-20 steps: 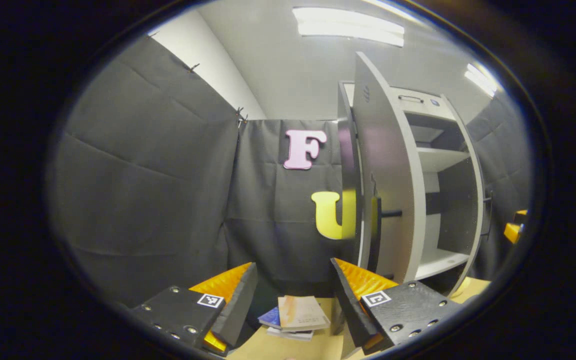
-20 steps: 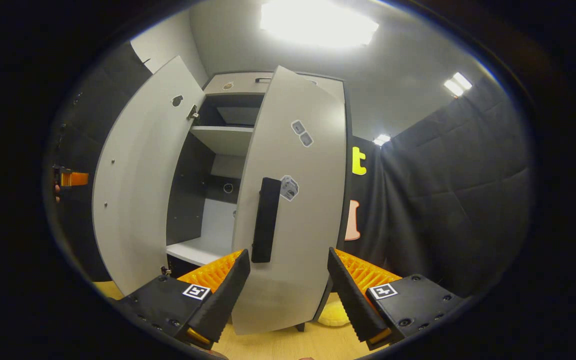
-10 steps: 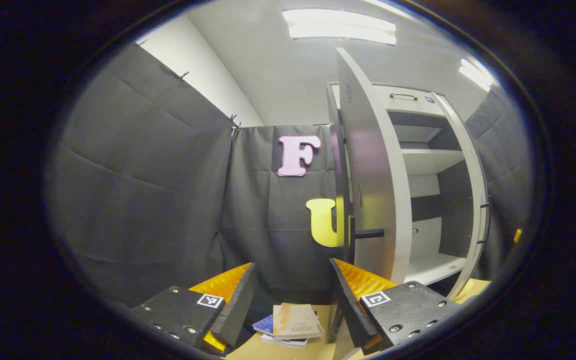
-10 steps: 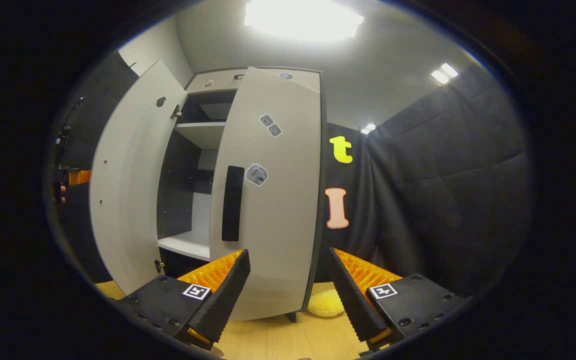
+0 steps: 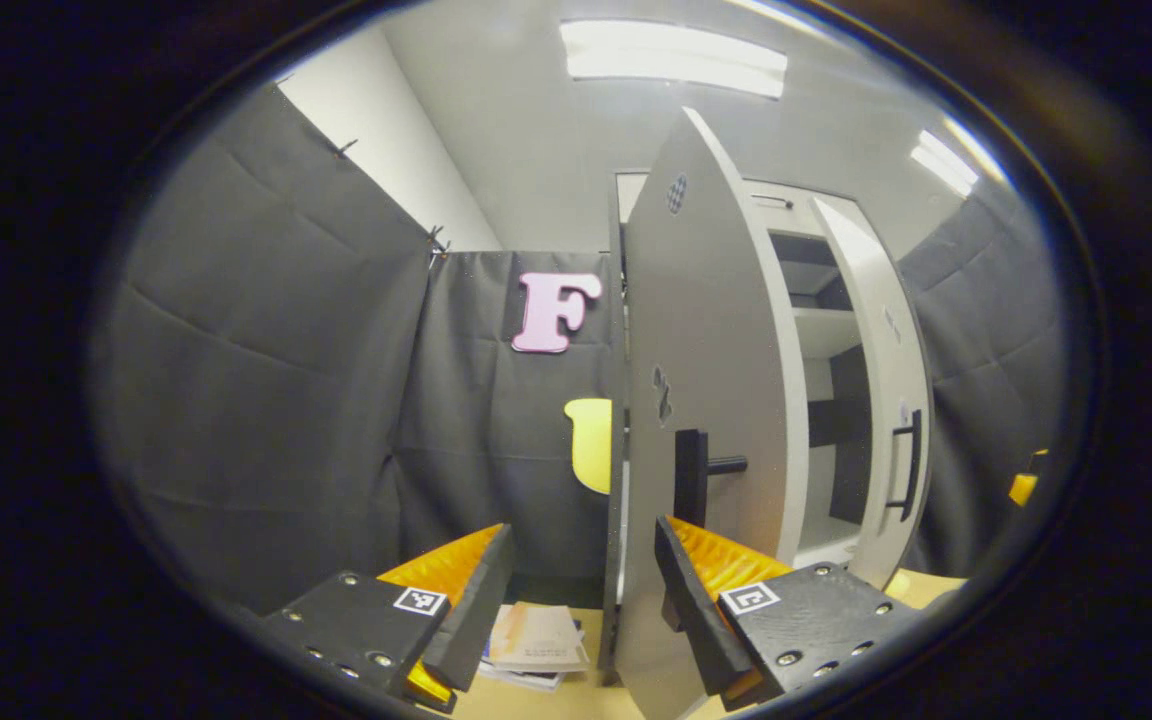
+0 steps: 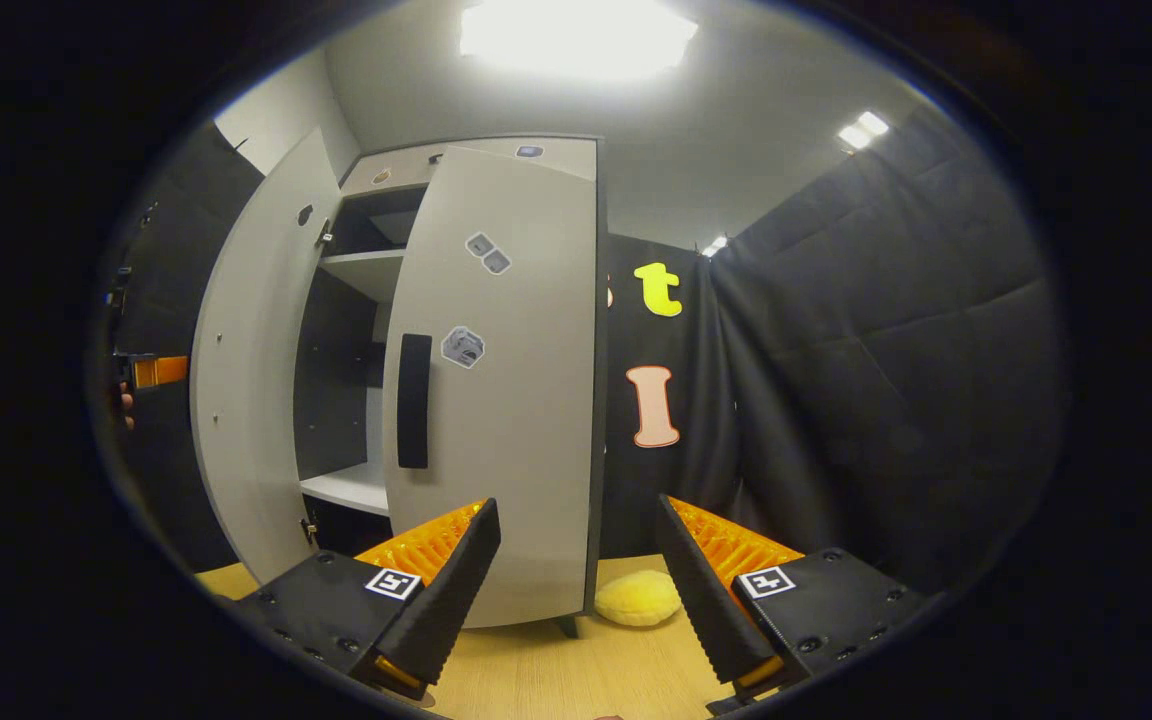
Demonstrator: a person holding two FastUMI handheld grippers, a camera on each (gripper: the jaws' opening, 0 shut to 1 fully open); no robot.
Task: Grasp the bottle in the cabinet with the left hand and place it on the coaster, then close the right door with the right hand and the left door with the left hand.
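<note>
Left door (image 5: pixel 706 400) edge between gaping, empty left tongs (image 5: pixel 584 590); right tongs (image 6: pixel 578 570) likewise.

In the left gripper view the left door (image 5: pixel 706 400) hides most of the cabinet (image 5: pixel 821 330) interior, and the books (image 5: pixel 536 640) are seemingly cut off below.

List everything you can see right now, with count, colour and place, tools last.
cabinet: one, light grey, on the table.
left door: one, grey, black handle, ajar.
right door: one, grey, black handle, ajar.
shelves: two visible, pale, bare where seen.
books: small stack, beside the left door.
yellow round thing: one, right of the cabinet.
table: one, light wood.
left tool: open, empty.
right tool: open, empty.
</note>
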